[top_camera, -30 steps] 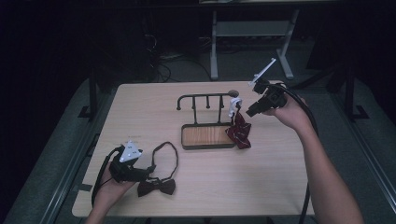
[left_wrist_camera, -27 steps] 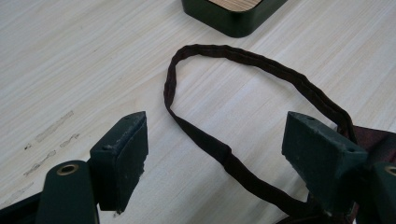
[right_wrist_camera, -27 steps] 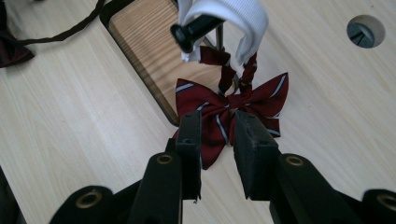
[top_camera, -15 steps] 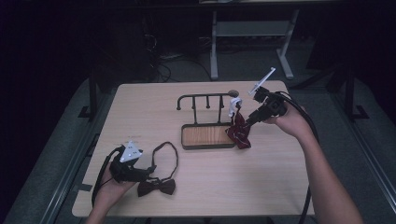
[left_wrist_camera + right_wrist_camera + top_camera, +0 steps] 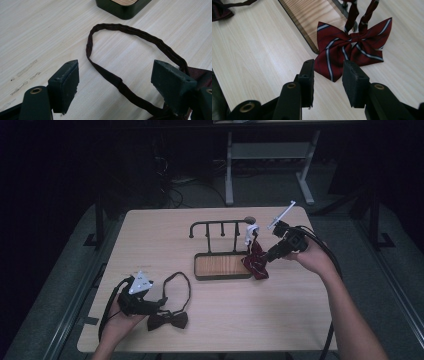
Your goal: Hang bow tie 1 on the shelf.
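Right gripper (image 5: 270, 254): we hold it at the right of the rack, pointing down and left at the striped bow tie; in the right gripper view (image 5: 328, 75) its jaws have just been opening and stand partly apart, nothing pressed between them.
Striped bow tie (image 5: 352, 48): we see a dark red tie with pale stripes, its bow lying partly on the worktop and partly against the corner of the tray; its strap runs up to the rack rail. In the high view (image 5: 256, 261) it sits at the tray's right end. The near wing lies just ahead of the gap between our right jaws; whether they touch it we cannot tell.
Rack (image 5: 220, 226): a dark rail with short pegs stands over a dark tray (image 5: 222, 266) with a wooden floor, near the middle of the worktop.
Left gripper (image 5: 161, 302): we rest it low at the near left of the worktop; in the left gripper view (image 5: 115, 80) its jaws stand wide apart, holding nothing.
Dark bow tie (image 5: 168, 320): it lies flat just beside our left gripper; its strap loop (image 5: 120, 82) crosses the worktop between the wide jaws, not gripped.
Worktop (image 5: 150, 235): pale wood grain.
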The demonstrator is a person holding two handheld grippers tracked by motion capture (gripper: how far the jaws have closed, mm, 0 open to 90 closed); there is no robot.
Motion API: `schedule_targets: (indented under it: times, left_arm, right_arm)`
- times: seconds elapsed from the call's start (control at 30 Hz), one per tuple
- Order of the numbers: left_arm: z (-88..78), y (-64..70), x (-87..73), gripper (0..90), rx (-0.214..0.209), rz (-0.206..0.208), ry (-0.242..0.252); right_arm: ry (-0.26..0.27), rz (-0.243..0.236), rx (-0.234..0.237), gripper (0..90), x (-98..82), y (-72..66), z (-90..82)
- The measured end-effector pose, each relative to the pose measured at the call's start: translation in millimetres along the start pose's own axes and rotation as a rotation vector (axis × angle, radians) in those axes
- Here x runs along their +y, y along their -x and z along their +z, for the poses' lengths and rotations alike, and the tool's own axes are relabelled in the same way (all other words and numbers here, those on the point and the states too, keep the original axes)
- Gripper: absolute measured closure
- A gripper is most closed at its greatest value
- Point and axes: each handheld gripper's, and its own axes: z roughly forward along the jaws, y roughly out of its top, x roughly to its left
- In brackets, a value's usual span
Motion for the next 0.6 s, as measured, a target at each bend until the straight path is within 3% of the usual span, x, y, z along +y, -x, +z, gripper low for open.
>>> schedule_targets:
  times: [0.6]
  left_arm:
    - [1.5,0.6,-0.4,22.9,-0.003,-0.002,-0.004]
  right_arm:
    - [0.006,0.015,0.025,55.8,-21.7,-4.3,16.7]
